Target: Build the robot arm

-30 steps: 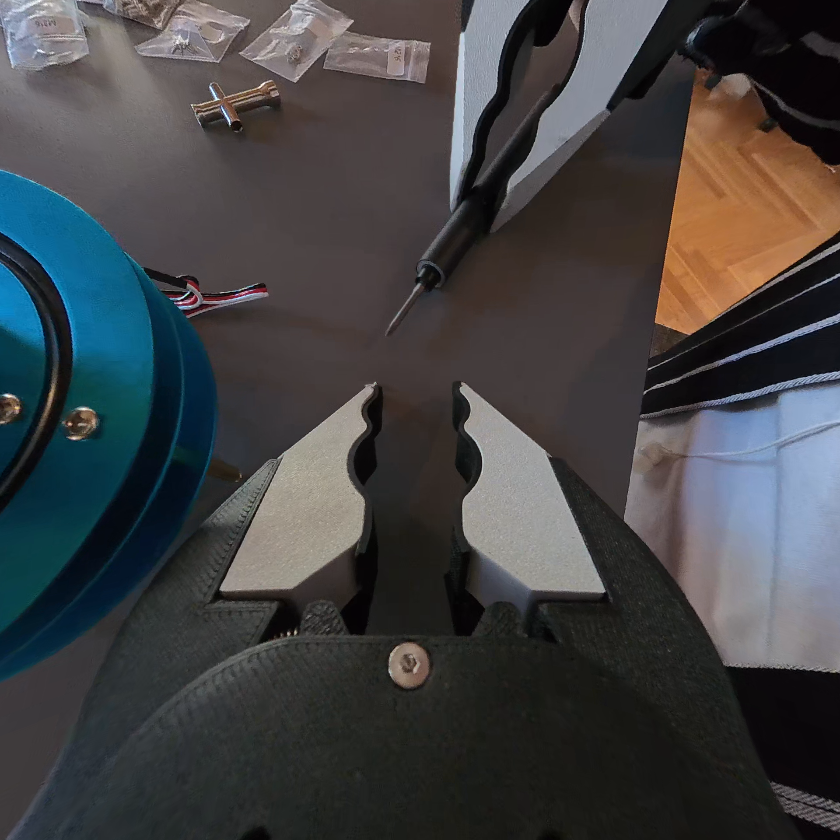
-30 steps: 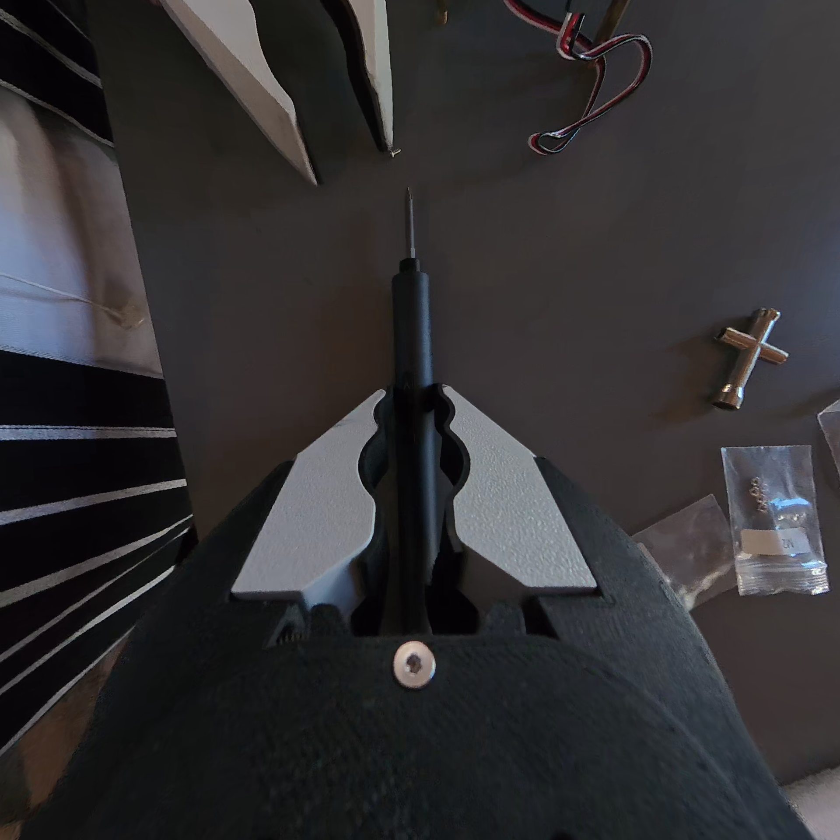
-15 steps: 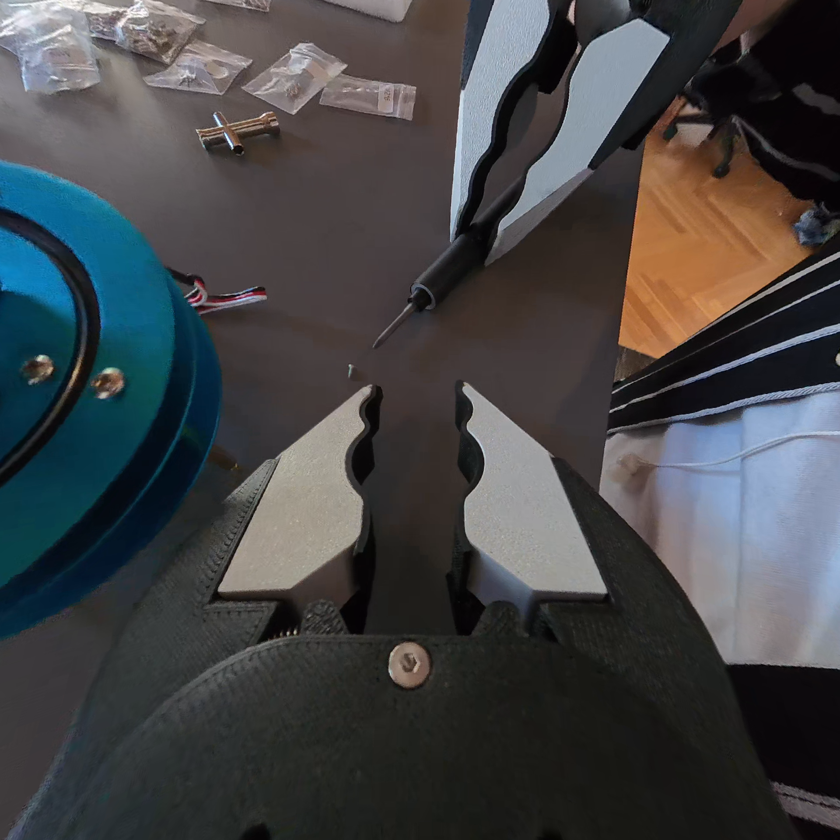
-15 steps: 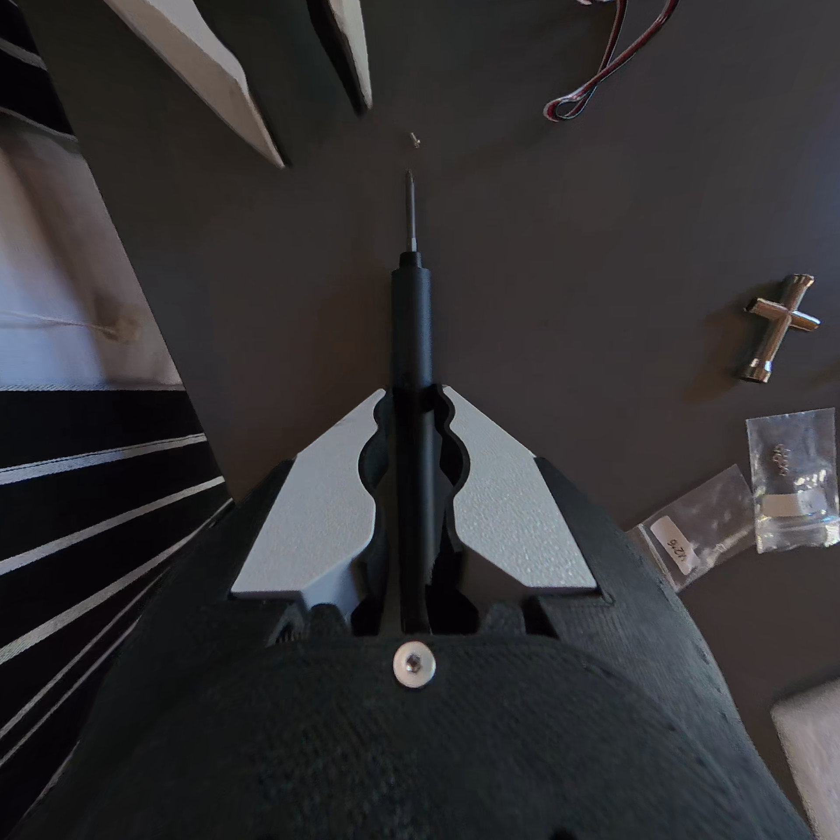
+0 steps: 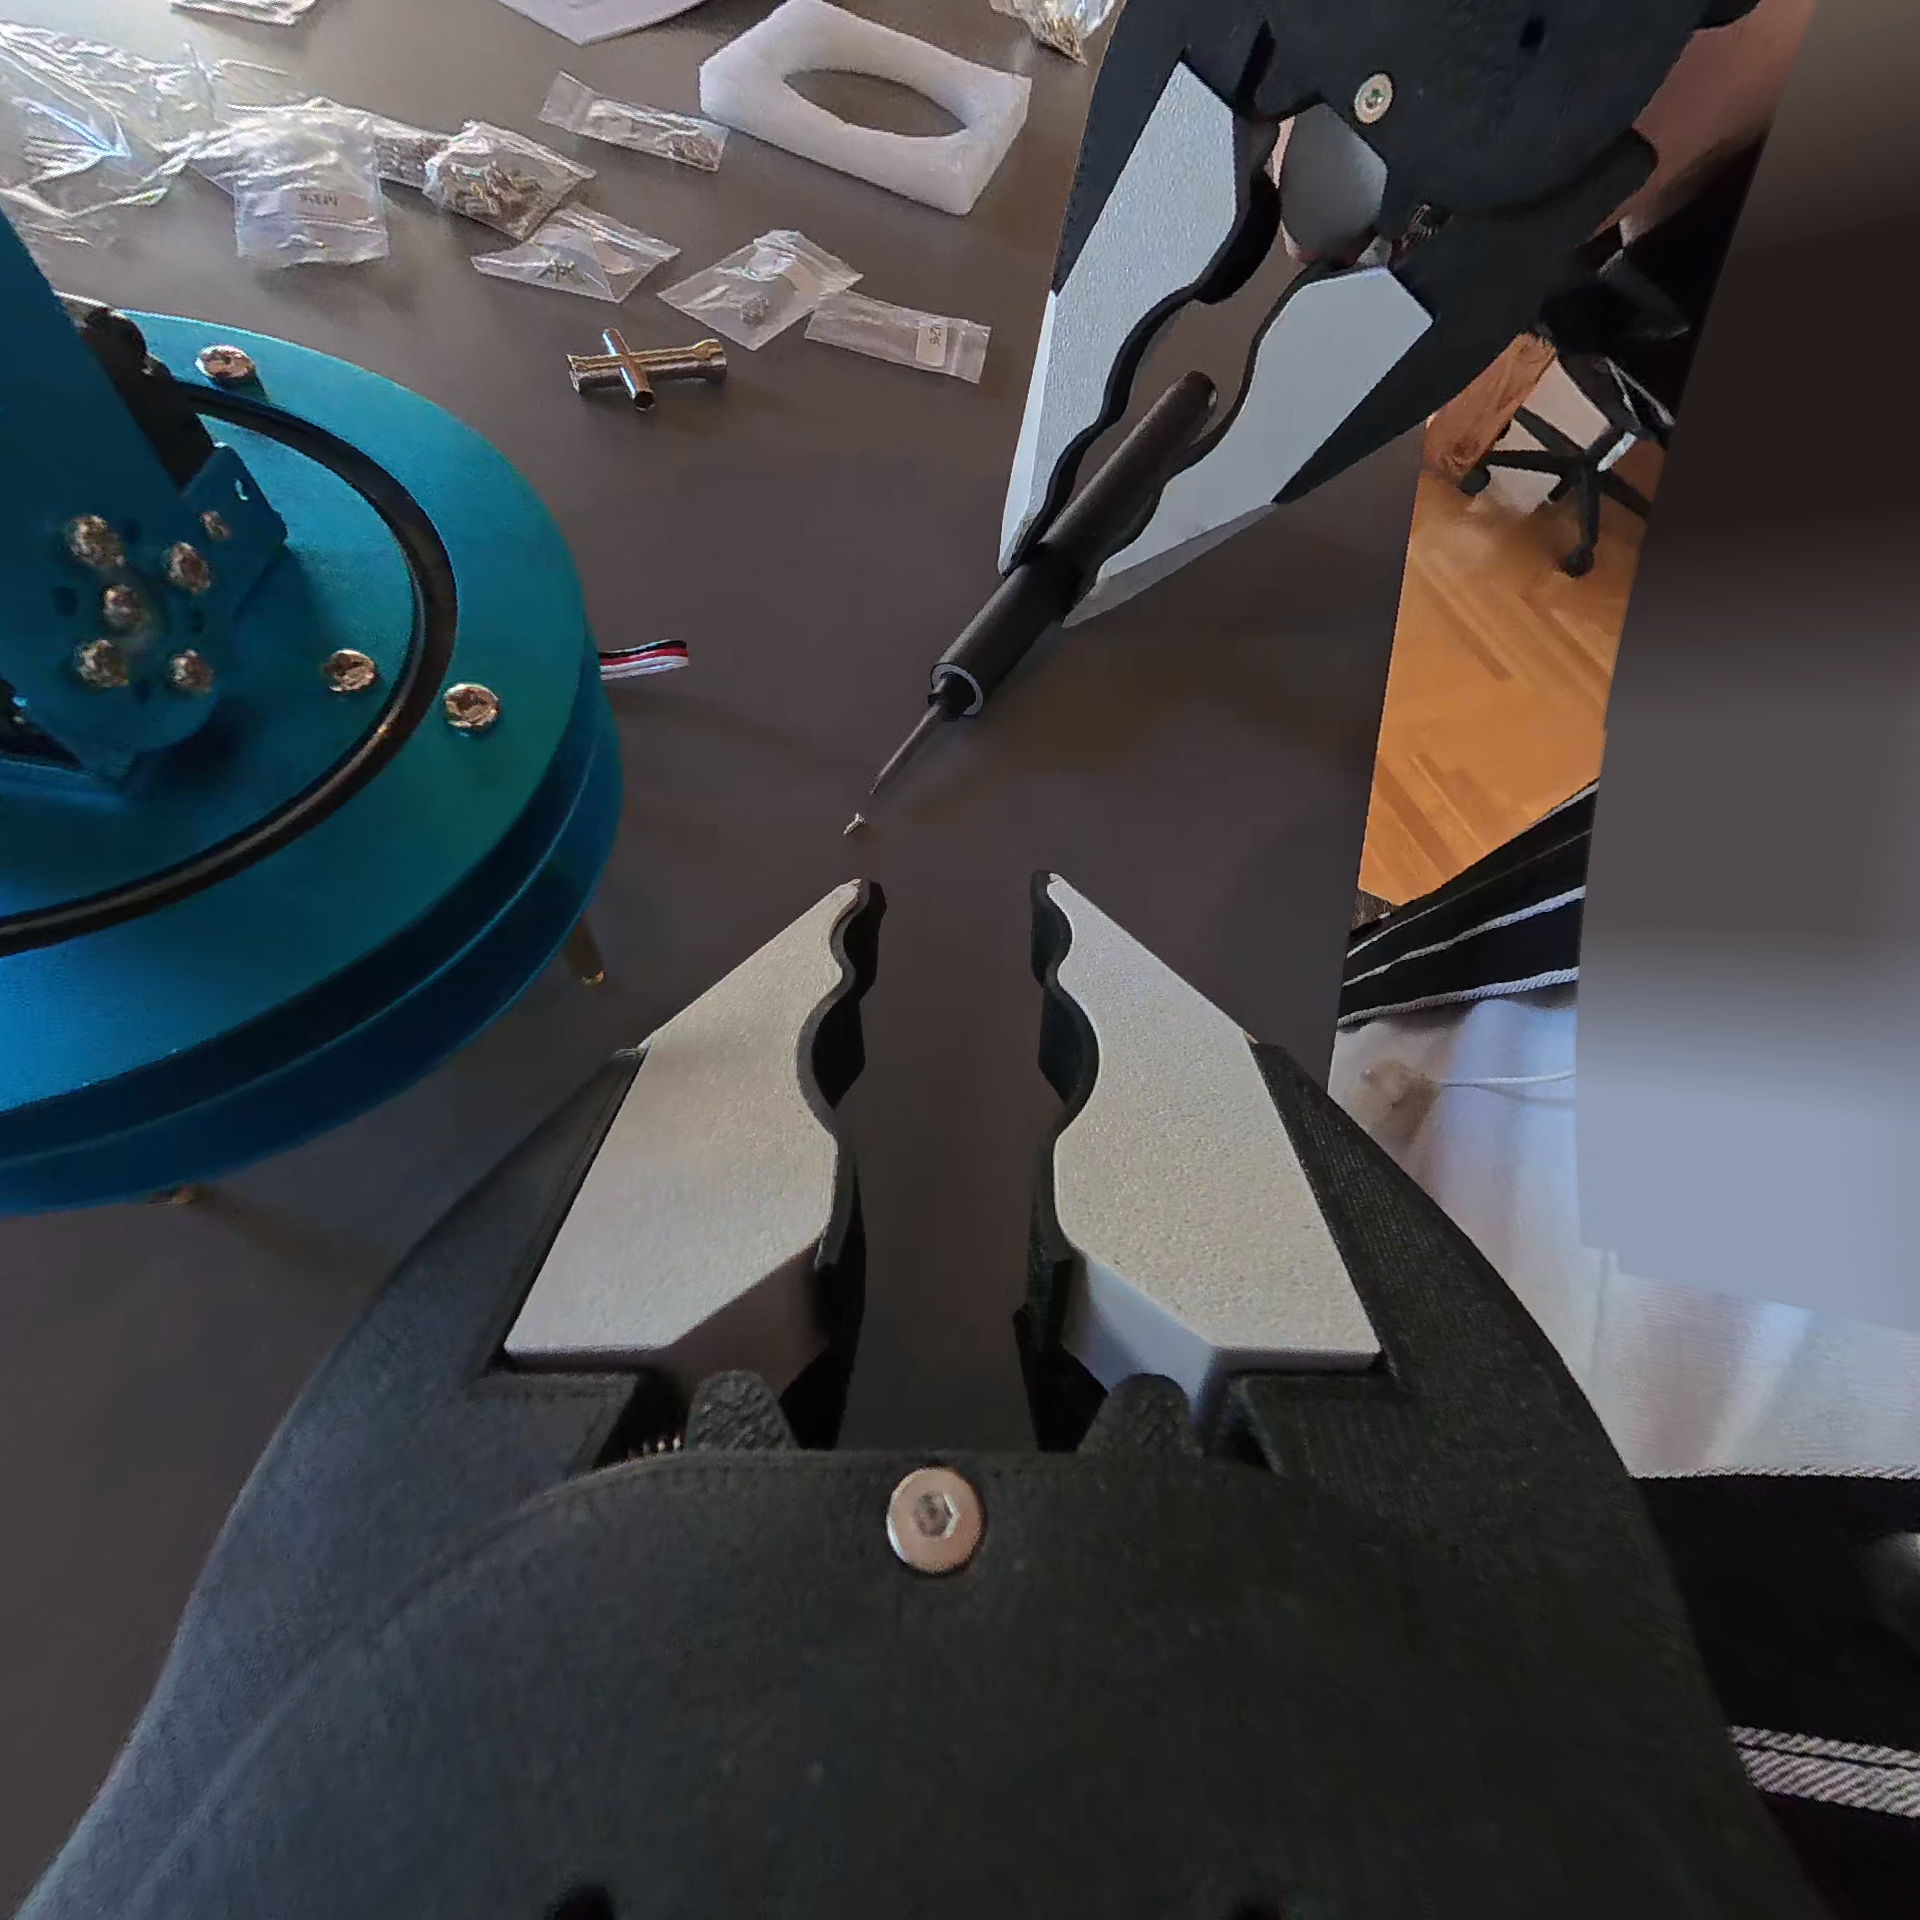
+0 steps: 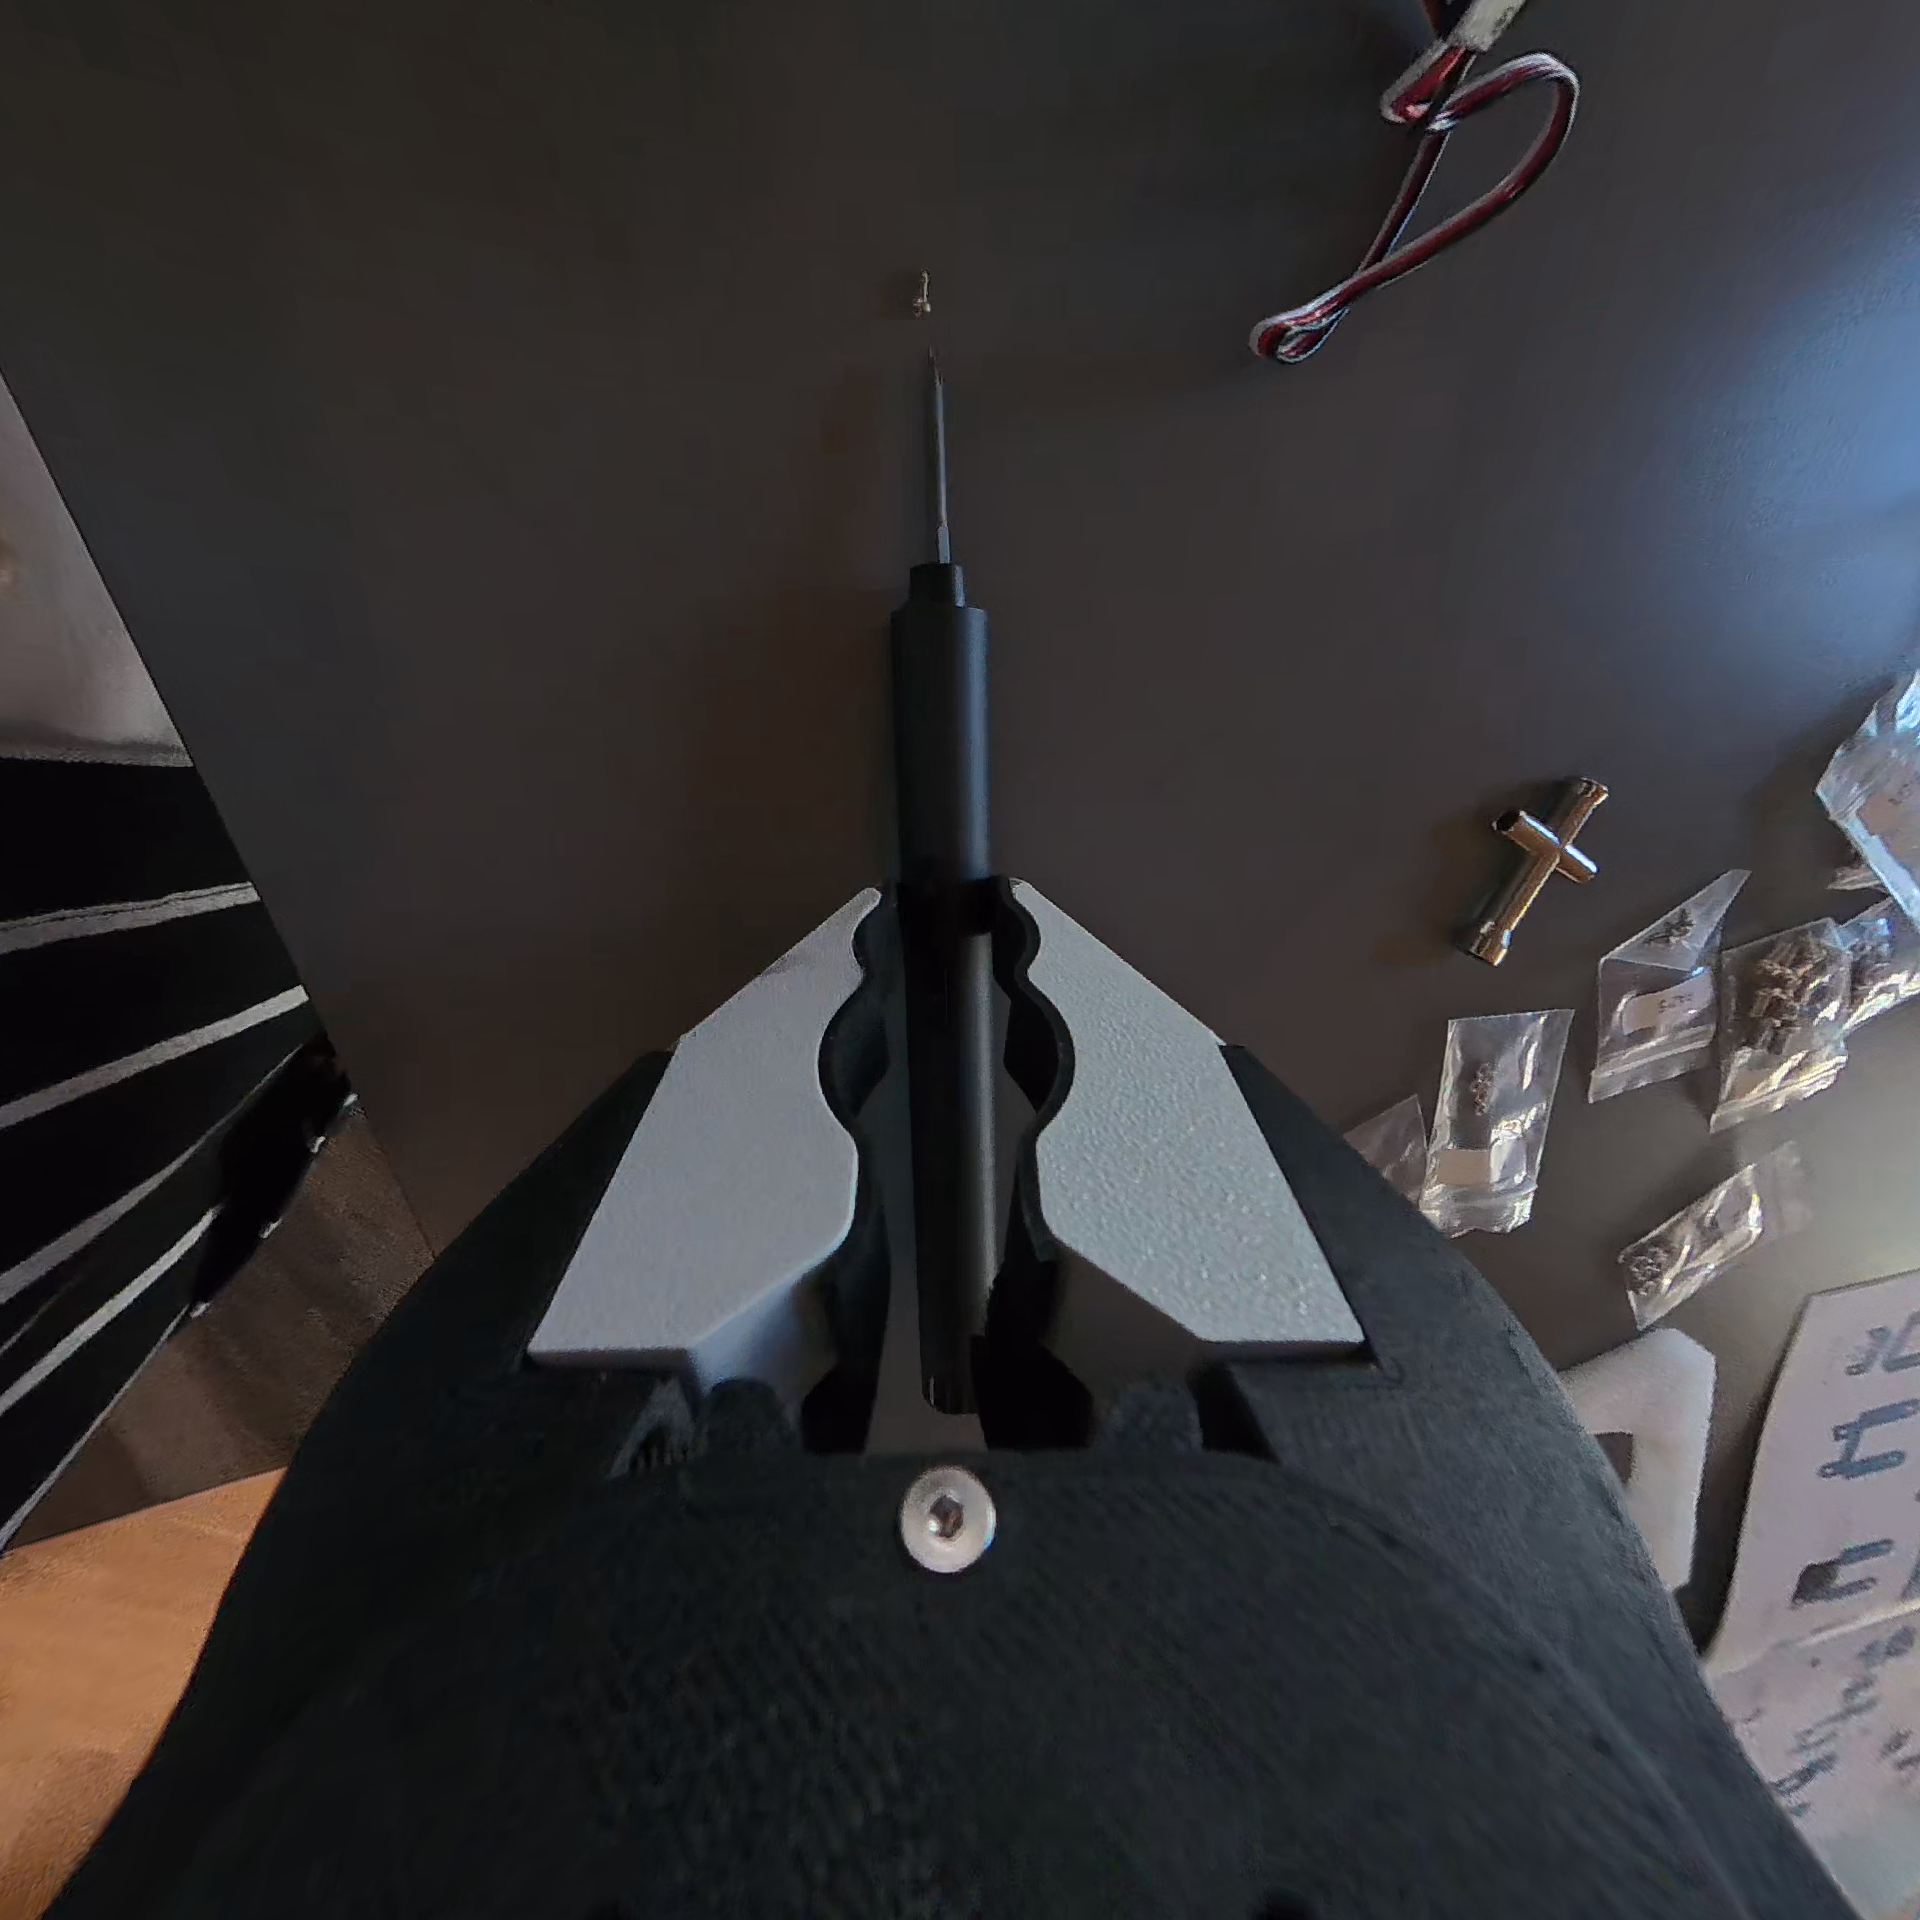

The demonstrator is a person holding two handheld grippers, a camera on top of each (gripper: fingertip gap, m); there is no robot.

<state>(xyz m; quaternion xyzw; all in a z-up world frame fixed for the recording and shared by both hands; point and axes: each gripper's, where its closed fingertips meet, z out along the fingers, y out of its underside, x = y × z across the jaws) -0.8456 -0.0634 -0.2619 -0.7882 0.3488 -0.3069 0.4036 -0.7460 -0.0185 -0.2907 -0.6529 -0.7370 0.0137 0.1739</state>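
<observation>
My right gripper [image 6: 943, 894] is shut on a slim black screwdriver [image 6: 941, 717], bit pointing forward. The bit tip hovers just short of a tiny screw [image 6: 921, 293] lying on the dark table [image 6: 520, 416]. In the left wrist view the right gripper [image 5: 1049, 582] comes in from the upper right with the screwdriver [image 5: 997, 634] angled down at the screw [image 5: 854, 826]. My left gripper [image 5: 956, 888] is open and empty, its tips just behind the screw. A blue round metal base [image 5: 312, 790] with bolts stands to its left.
A metal cross wrench [image 5: 642, 366] [image 6: 1538, 862], several clear bags of small hardware [image 5: 769, 286] [image 6: 1496, 1112], a white foam frame [image 5: 868, 130] and a red-white-black cable [image 6: 1434, 218] lie on the table. The table edge [image 5: 1371, 727] runs on the right, with wood floor beyond. My hands' fingertips stand some 12 cm from each other. Between my left fingertips and the tiny screw [image 6: 921, 293] there is roughly 4 cm.
My left gripper has pulled back and left a tiny screw on the table. It no longer shows in the right wrist view. The screwdriver tip now points at the screw.
</observation>
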